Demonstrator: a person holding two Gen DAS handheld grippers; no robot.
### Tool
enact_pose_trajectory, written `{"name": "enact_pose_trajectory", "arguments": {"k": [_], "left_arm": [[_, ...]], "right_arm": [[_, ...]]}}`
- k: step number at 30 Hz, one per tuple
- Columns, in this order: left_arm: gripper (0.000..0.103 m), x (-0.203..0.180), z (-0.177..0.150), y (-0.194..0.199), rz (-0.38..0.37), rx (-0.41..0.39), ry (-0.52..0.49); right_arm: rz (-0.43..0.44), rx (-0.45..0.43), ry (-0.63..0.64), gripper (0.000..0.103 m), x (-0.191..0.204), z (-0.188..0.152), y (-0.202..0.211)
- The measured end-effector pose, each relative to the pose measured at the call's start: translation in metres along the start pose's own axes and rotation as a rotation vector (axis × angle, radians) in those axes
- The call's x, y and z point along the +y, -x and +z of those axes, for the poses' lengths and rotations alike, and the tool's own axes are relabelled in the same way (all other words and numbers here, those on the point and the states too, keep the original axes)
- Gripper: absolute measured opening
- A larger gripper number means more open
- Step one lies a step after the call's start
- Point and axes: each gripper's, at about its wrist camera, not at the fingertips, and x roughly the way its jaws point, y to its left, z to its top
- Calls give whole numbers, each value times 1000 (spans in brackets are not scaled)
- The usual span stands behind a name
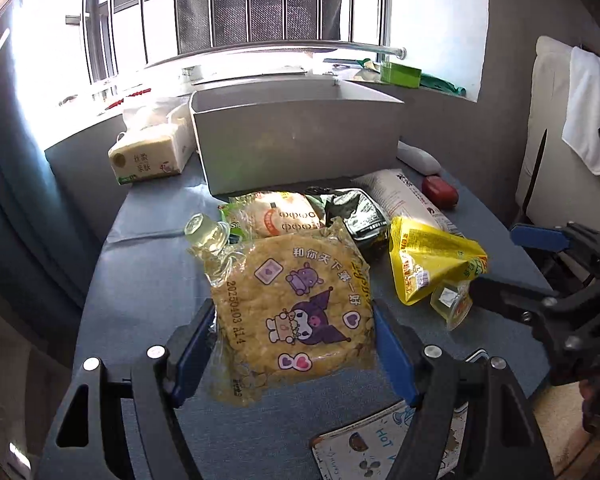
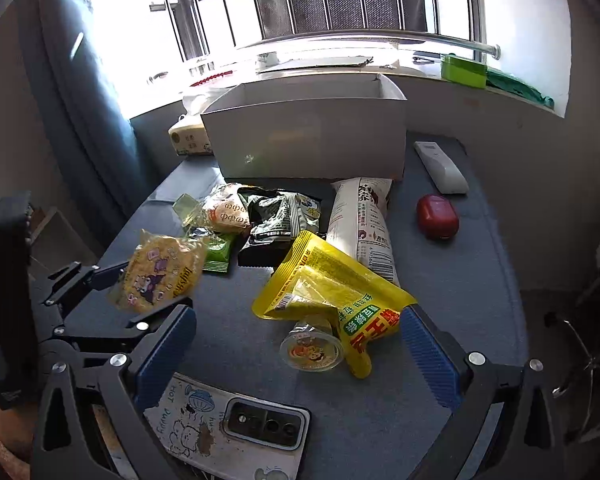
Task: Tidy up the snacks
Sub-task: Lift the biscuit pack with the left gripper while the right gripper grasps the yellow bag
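My left gripper is shut on a round yellow corn cake pack with cartoon print; it also shows in the right wrist view, held between the left gripper's fingers. My right gripper is open, its fingers on either side of a yellow snack bag and a jelly cup. Behind lie a rice cracker pack, a dark green pouch, a long white pack and a clear jelly cup. An open white box stands at the back.
A tissue pack sits left of the box. A white remote and a red case lie at the right. A phone lies at the table's front edge. A window sill runs behind the box.
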Motion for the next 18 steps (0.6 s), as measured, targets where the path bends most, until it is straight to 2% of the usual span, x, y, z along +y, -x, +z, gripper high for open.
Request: {"name": "enact_pose_trajectory", "arguments": {"k": [8,13,15,17,18], "left_arm": [[78,36,7,57,51,-119,71],[78,49,6,77,57,-161,108],[78,54,6,86,55,-188,122],[78,58,8,93,50,-212,130],[78,59,10,96,50,-226,134]], "right_arm": [[-64,53,253,103,20,3,-53],[-75,93,271,103,20,5,-77],[-100,69,291,91,23,6,-73],[-33,77,280,55,24,7,-67],[-37,76,272,53,24,7,-65]]}}
